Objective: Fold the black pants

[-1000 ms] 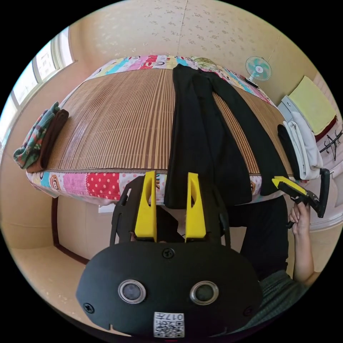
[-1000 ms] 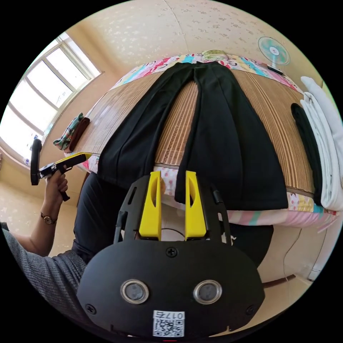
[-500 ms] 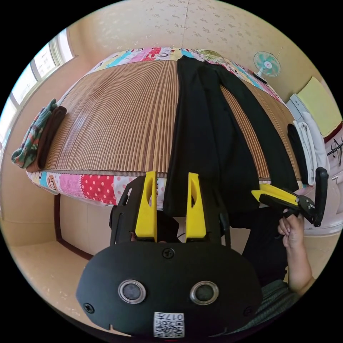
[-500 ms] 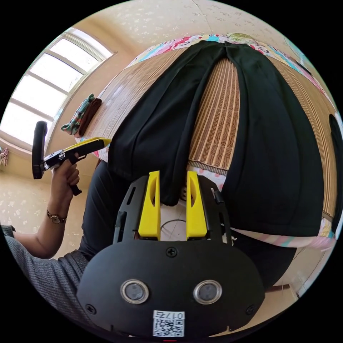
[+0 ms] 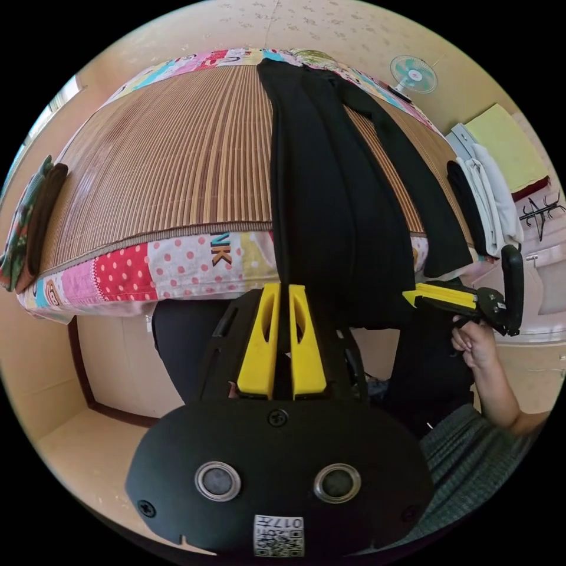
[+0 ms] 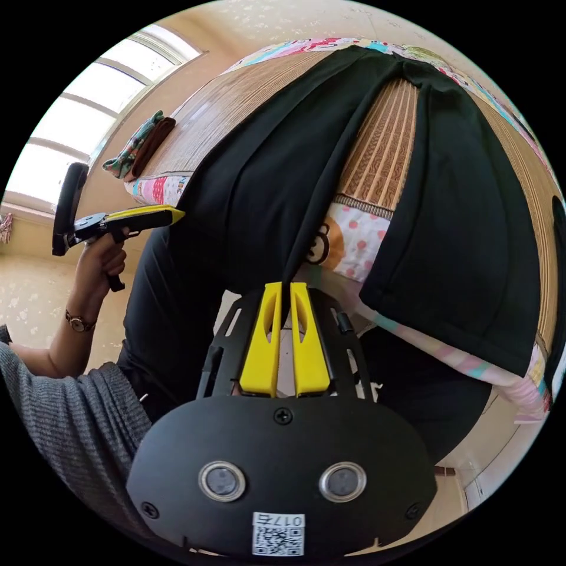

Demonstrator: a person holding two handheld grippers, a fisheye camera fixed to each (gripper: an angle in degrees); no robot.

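Now, both grippers' jaws closed on black pants (image 5: 330, 194) hem corners.

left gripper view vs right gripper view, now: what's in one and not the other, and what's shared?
Left gripper view: a fan by the wall and a stack of white cloth beside the bed.
Right gripper view: a wristwatch on the person's arm.
Shared: the black pants on the bamboo mat, hems hanging over the bed edge; a folded pile at the mat's side; the left tongs and right tongs, each shut on the same leg's hem.
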